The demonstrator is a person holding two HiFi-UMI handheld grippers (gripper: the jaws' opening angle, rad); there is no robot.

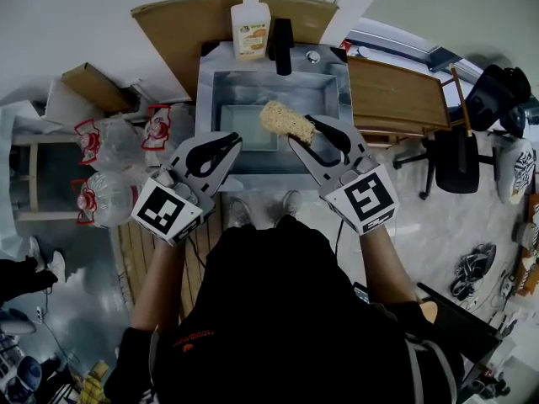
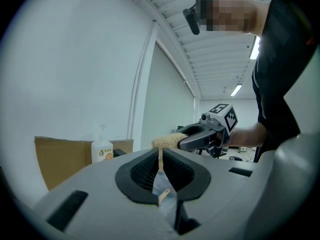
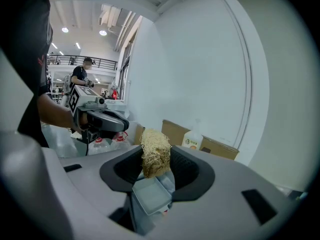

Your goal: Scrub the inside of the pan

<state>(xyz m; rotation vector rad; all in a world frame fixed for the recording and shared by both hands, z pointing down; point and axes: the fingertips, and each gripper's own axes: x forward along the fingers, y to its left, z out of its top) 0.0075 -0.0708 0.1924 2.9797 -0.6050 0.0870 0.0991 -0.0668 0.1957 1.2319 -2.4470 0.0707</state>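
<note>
Clearly the scrubbing itself has not begun: the right claw (image 1: 308, 131) is clamped on a straw-coloured fibrous scrubber (image 1: 285, 121), its pads pressed into both sides of the bundle, and it hovers above the sink (image 1: 206, 99) at the upper centre of the head view, not down in it. The pan (image 1: 244, 130), a shallow rectangular metal tray, lies on the floor of that sink, just below and left of the scrubber; in the right gripper view it shows small beneath the claw, at the lower middle of the frame. The left claw (image 1: 229, 145) sits at the sink's near edge with its pads drawn together to a thin slit and nothing held between them. A soap bottle (image 1: 250, 27) and a dark tap (image 1: 282, 47) stand at the back rim, towards the top of the frame. My reading is that this is the approach; the next move calls for lowering the scrubber until it presses on the pan's floor, and probably for the left claw to steady the pan's rim so it does not slide under the strokes
</note>
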